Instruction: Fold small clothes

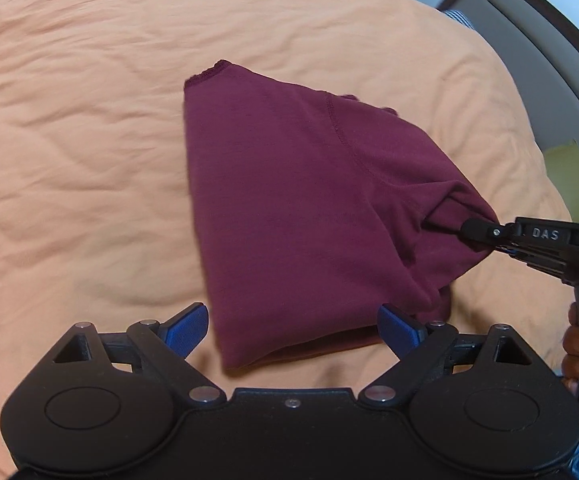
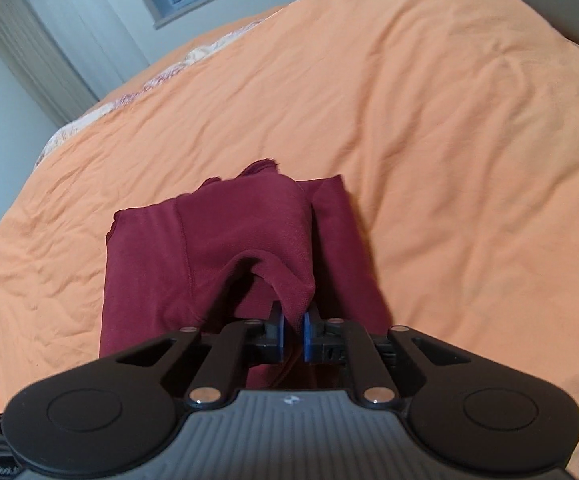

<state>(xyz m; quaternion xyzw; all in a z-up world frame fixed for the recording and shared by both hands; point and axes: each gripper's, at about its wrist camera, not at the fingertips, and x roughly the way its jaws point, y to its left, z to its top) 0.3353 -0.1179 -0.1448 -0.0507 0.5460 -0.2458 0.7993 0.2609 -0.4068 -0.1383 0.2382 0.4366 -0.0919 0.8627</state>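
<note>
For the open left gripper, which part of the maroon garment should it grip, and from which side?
The near folded edge of the maroon garment, likely from the camera side, low along the orange bedspread. That edge lies just ahead of the open left gripper, while the right gripper already pinches the right corner, lifted off the bed.

Maroon garment point(image 1: 289, 208), partly folded on bed, one corner lifted.

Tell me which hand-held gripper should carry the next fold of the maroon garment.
Right: the right hand-held gripper is shut on the maroon garment; the left hand-held gripper is open, holding nothing.
</note>
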